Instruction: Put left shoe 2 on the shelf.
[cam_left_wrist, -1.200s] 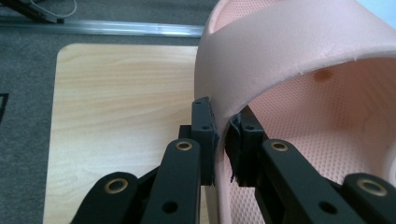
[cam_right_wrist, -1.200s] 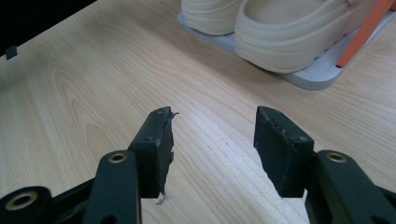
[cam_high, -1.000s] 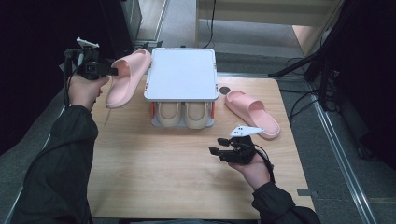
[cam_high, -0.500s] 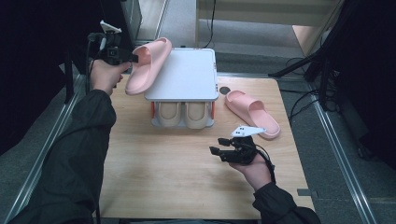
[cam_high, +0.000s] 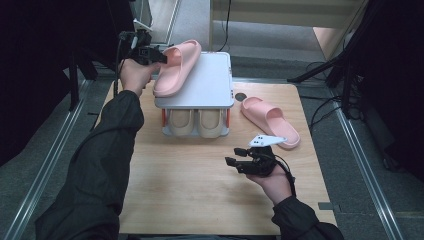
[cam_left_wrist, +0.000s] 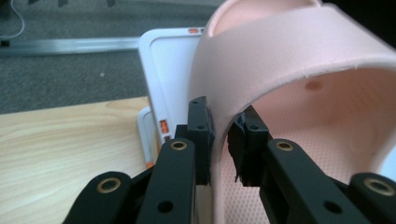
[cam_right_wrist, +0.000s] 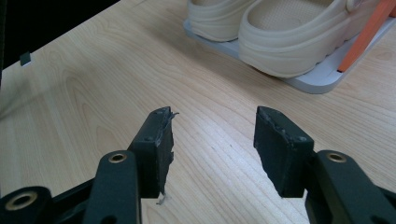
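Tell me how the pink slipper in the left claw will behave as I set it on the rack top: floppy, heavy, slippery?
The pink slipper looks like thick moulded foam, so probably light. The left claw pinches only its strap edge, jaws just easing open, so it may pivot or sag. The white rack top looks smooth; the slipper could slide.

Your left gripper (cam_left_wrist: 220, 140) pinches the strap edge of the pink foam slide sandal (cam_left_wrist: 299, 70), one jaw either side, jaws just eased slightly wider. White plastic shelf top (cam_left_wrist: 170, 60) sits behind it, light wooden table (cam_left_wrist: 65, 140) at left.
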